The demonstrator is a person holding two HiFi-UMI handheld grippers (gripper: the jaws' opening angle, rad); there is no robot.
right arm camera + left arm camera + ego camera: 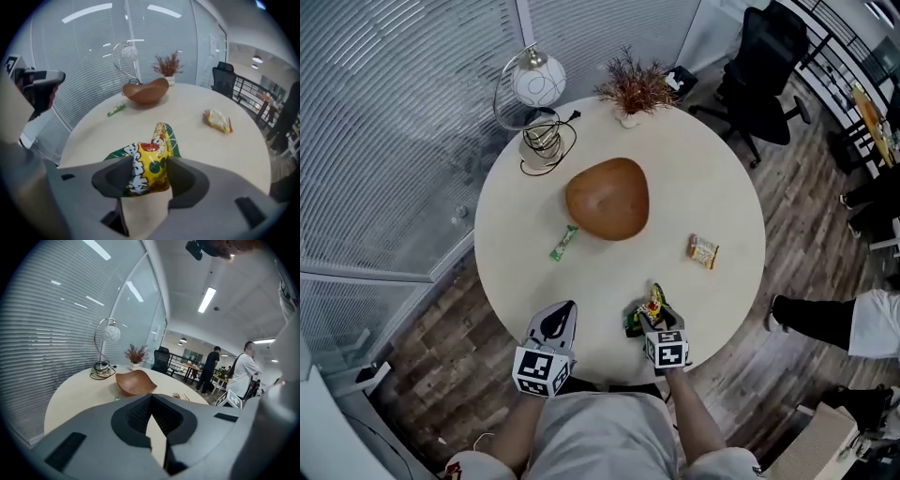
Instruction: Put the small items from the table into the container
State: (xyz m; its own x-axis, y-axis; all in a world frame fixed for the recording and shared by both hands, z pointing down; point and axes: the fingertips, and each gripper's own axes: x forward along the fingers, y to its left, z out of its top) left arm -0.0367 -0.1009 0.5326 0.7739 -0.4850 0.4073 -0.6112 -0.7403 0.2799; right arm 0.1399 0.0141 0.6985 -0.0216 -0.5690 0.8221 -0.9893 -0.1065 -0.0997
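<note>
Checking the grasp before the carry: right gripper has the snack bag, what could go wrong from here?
1. The right gripper pinches only the near part of the crinkly snack bag. The rest sticks out loose, so it may slip or swing in transit.
2. The wooden bowl looks shallow with a low rim, so a dropped bag might slide out.

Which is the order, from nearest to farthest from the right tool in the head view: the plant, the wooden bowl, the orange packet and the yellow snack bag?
1. Yellow snack bag, gripped between the jaws of the right tool.
2. Orange packet, ahead and to the right.
3. Wooden bowl, at the middle of the table.
4. Plant, at the table's far edge.
</note>
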